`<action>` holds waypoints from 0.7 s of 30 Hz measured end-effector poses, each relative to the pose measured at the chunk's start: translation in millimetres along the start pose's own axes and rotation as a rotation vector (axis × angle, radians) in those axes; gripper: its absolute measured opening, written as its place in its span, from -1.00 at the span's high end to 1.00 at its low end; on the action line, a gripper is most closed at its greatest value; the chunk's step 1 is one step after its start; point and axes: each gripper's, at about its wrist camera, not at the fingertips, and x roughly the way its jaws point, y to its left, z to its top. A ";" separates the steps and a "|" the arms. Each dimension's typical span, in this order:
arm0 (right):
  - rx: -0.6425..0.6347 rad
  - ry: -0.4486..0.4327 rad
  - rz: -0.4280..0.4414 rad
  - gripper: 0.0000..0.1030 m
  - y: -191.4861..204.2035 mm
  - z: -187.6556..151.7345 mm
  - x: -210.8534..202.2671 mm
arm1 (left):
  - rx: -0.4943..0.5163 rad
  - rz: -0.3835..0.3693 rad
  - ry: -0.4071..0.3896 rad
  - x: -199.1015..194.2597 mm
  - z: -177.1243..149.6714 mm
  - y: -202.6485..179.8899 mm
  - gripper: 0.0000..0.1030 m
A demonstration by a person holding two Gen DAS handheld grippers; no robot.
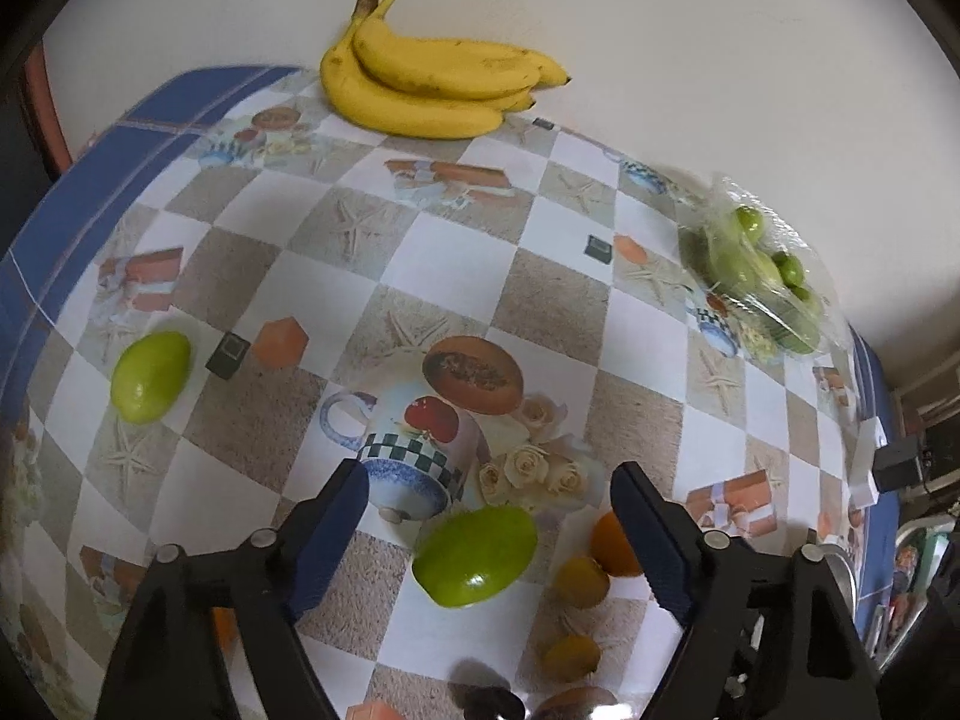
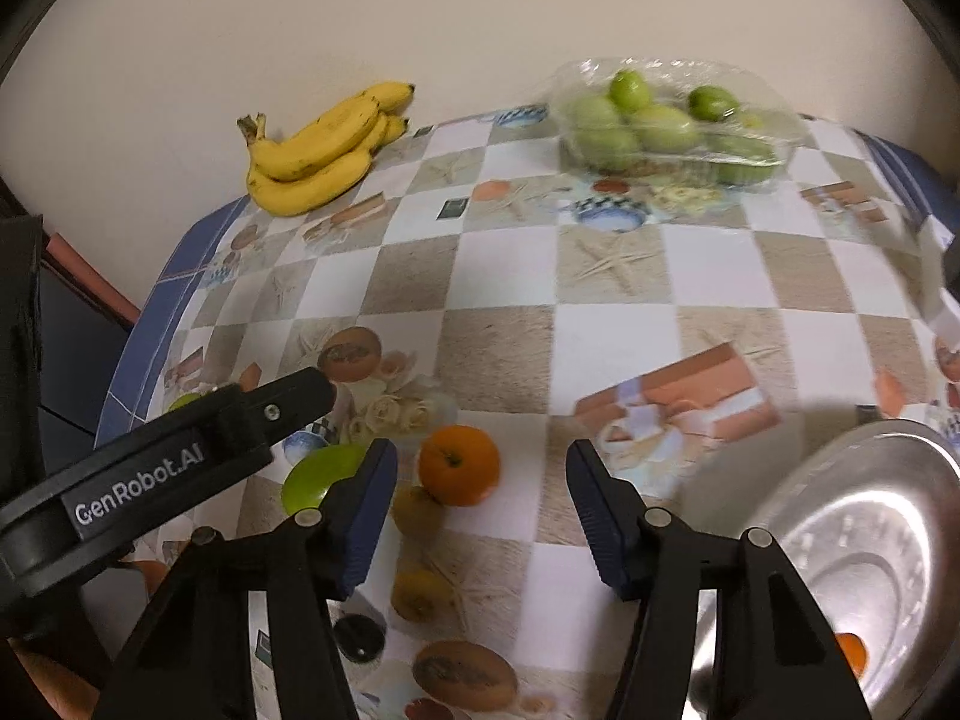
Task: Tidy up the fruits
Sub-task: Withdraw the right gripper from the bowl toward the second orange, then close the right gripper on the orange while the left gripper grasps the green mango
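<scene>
- The left tongs (image 1: 489,501) stand released above the table (image 1: 570,276), nothing pressed by the pads; a large green fruit (image 1: 475,557) lies on the cloth between the two fingers, touched by neither.
- Just right of that fruit, by the right-hand finger, sits an orange (image 1: 612,543), partly hidden by the finger. Two small yellow fruits (image 1: 581,582) lie nearer the camera, and something dark at the bottom edge is too blurred to name.
- The right tongs (image 2: 482,465) are likewise released and empty. The orange (image 2: 459,465) lies between the fingers, closer to the left one and not gripped.
- A metal bowl (image 2: 888,540) sits low and to the right of the right tongs; one orange piece (image 2: 852,654) shows inside it. In my judgement that is the collecting place, so the work has barely begun.
- Left to gather, as I judge it: the cluster under both tongs, plus a lone green fruit (image 1: 151,377) well off to the left of the left tongs.
- Far ahead of both tongs, by the wall, lie a bunch of bananas (image 1: 429,81) and a clear plastic tray of green fruits (image 2: 666,120); whether these must move, I cannot tell.
</scene>
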 end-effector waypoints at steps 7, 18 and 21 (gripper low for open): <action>-0.003 0.030 0.009 -0.14 5.7 0.7 23.2 | -0.029 -0.024 0.033 12.4 2.6 9.1 -0.58; 0.005 0.049 0.003 0.26 6.3 0.5 36.4 | -0.020 -0.026 0.067 21.0 -0.5 5.8 -0.50; 0.016 0.048 0.007 0.26 3.9 0.6 35.8 | -0.028 -0.026 0.076 23.6 -1.2 6.7 -0.48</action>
